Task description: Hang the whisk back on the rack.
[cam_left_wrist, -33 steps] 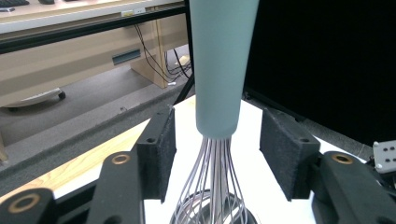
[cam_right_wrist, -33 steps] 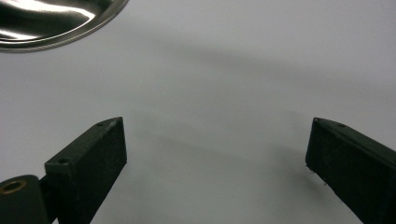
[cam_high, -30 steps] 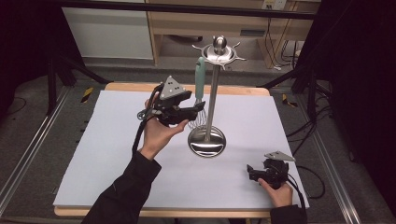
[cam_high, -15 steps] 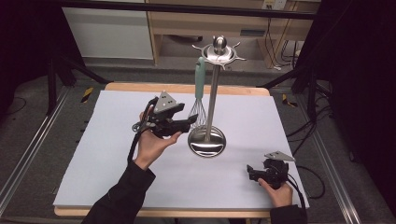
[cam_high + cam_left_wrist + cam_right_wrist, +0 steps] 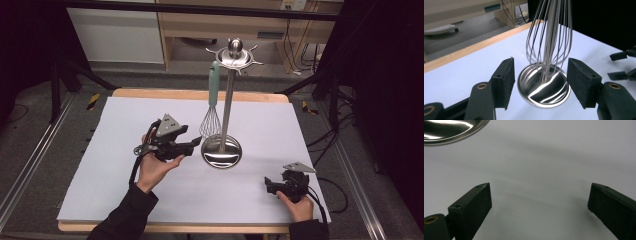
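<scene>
Wire balloon whisk with mint-green handle (image 5: 212, 107) hangs from the steel stand's (image 5: 227, 107) top hook, clear of its base; left gripper (image 5: 192, 146) just beside, jaws just widened, empty; right gripper (image 5: 269, 186) parked open on white table (image 5: 300, 125).

We see the white worktop (image 5: 150, 200) evenly lit from above, surroundings dark. Hard glare streaks the stand's steel base (image 5: 544, 87). The whisk wires (image 5: 549, 32) blur in the left gripper view. Soft shadows spread ahead of the right tool (image 5: 539, 207); its near jaws sit slightly soft.
</scene>
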A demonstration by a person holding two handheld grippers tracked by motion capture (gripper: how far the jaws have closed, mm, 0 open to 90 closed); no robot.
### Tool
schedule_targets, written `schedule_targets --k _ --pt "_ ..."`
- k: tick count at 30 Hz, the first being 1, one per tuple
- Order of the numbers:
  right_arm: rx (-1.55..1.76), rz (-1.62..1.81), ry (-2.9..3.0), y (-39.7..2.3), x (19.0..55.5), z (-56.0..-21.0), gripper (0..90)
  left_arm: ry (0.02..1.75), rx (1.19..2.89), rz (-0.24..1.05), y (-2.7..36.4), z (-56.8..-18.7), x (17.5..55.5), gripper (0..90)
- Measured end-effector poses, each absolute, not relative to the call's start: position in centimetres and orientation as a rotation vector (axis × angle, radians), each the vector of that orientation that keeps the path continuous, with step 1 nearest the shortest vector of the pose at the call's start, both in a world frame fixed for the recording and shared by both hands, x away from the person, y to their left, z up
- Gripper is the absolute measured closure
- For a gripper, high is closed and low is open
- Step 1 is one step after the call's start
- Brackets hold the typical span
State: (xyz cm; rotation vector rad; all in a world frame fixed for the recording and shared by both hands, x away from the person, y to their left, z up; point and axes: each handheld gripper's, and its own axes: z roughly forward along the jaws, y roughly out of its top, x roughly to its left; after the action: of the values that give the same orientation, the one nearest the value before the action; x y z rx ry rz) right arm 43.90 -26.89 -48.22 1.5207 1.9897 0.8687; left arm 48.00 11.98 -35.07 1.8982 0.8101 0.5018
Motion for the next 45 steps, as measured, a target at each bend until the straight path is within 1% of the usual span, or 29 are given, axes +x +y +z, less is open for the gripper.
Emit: schedule_targets --k 17,21,27,31,38,45 --pt "1.534 0.860 1.979 -27.1 43.9 -48.3 5.8 0.928 1.902 0.479 16.5 -39.8 47.3 37.0" --pt "1.556 0.843 1.973 -27.2 43.9 -48.4 5.8 0.967 1.915 0.482 17.9 -41.1 47.1 34.1" --pt "1.567 0.843 1.958 -27.4 43.9 -48.4 5.8 1.040 1.917 0.482 20.1 -43.2 47.0 32.8" --pt "1.592 0.842 1.947 -27.6 43.9 -48.4 5.8 1.079 1.912 0.492 21.3 -43.7 47.1 31.5" --pt "1.583 0.810 1.938 -28.3 44.0 -48.4 5.7 1.141 1.938 0.553 23.2 -45.1 46.9 28.8" --pt "1.563 0.778 1.945 -28.3 44.0 -48.5 5.6 1.191 1.922 0.573 25.1 -45.4 46.8 27.3"
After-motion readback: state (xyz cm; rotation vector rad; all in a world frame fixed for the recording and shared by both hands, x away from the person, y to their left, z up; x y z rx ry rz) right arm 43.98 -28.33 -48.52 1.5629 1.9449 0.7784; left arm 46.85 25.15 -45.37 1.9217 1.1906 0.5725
